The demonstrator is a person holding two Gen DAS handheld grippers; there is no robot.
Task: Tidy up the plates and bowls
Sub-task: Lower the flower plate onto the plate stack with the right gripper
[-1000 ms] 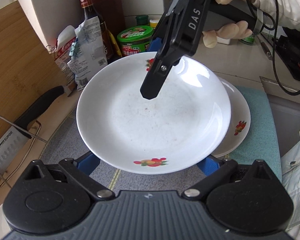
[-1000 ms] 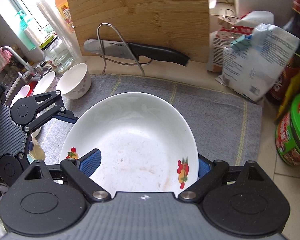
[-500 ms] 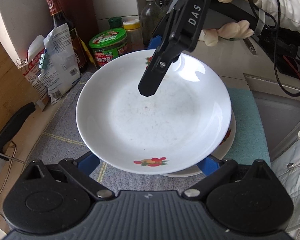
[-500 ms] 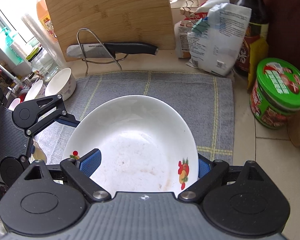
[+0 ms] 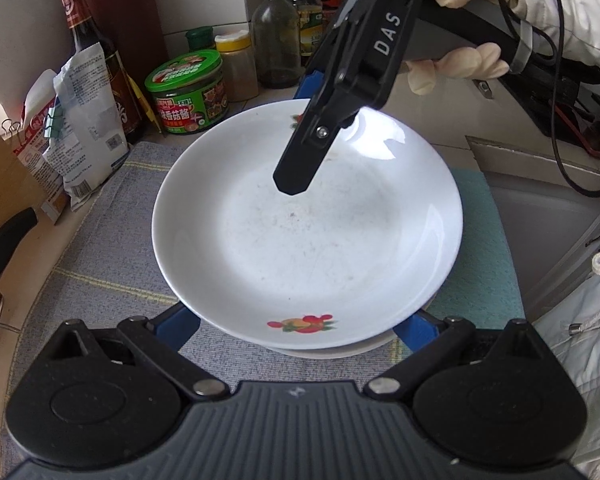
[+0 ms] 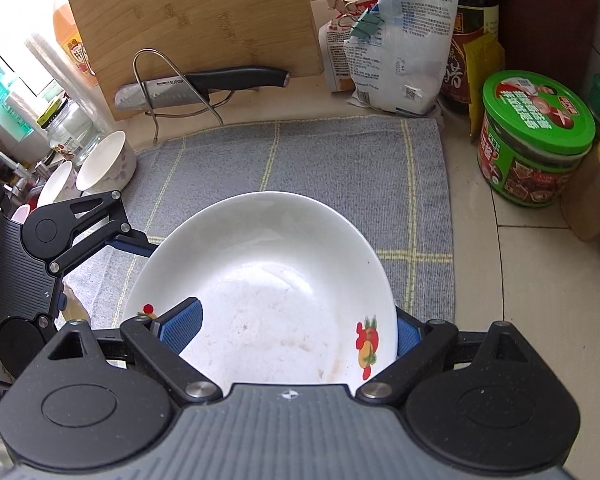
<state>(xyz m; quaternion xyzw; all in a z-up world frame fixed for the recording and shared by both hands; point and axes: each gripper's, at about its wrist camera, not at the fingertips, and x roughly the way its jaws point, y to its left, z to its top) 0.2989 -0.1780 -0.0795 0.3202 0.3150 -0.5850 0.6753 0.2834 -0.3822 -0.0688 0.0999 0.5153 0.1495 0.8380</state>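
A white plate with fruit prints (image 5: 308, 240) hangs just above a second white plate (image 5: 324, 350), whose rim shows under its near edge. My right gripper (image 5: 300, 136) is shut on the plate's far rim, one finger (image 5: 300, 172) over the plate; in the right wrist view the plate (image 6: 268, 288) sits between its blue pads (image 6: 180, 324). My left gripper (image 5: 296, 328) is open, its blue pads (image 5: 176, 324) at either side of the plate's near edge. Two white bowls (image 6: 108, 160) stand at the left.
A grey cloth (image 6: 340, 168) and a teal mat (image 5: 488, 264) cover the counter. Green-lidded jar (image 5: 188, 92), sauce bottles (image 5: 276, 40), food bags (image 6: 396, 40), bamboo cutting board (image 6: 196, 28), knife on a wire stand (image 6: 196, 84). A sink (image 5: 552, 220) lies at the right.
The held plate has moved right over the lower plate, which now is almost hidden beneath it. Both grippers moved along with it.
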